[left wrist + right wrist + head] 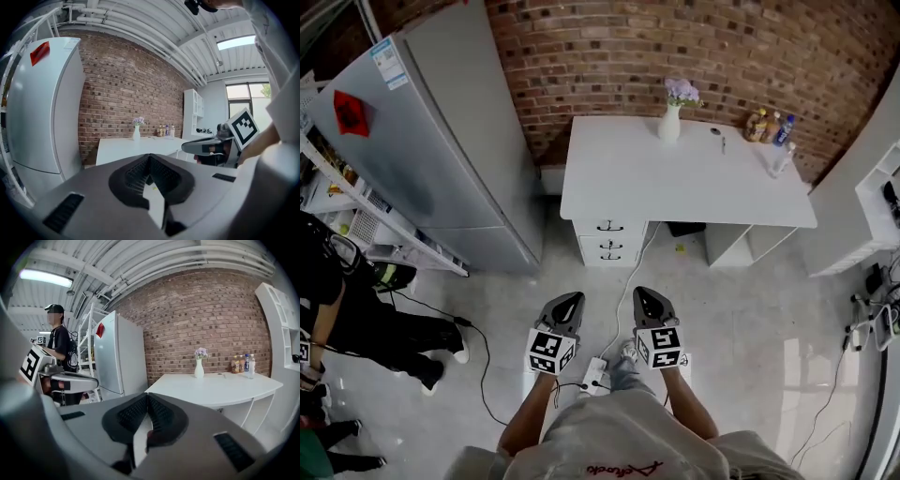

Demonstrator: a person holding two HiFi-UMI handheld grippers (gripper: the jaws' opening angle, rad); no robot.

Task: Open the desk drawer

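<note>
A white desk (694, 183) stands against the brick wall. Under its left part is a stack of three drawers (610, 241) with black handles, all pushed in. My left gripper (572, 299) and right gripper (642, 292) hover side by side over the floor, well short of the drawers and pointing toward them. Both are shut with nothing between the pads. In the left gripper view its jaws (150, 157) meet in front of the desk (131, 149). From the right gripper (147, 396) the desk top (220, 387) shows ahead to the right.
A grey fridge (441, 141) stands left of the desk. On the desk are a vase with flowers (671, 117) and bottles (769, 127). A power strip (594, 372) and cables lie on the floor by my feet. A person (356, 309) stands at the left; white shelving (872, 206) is at the right.
</note>
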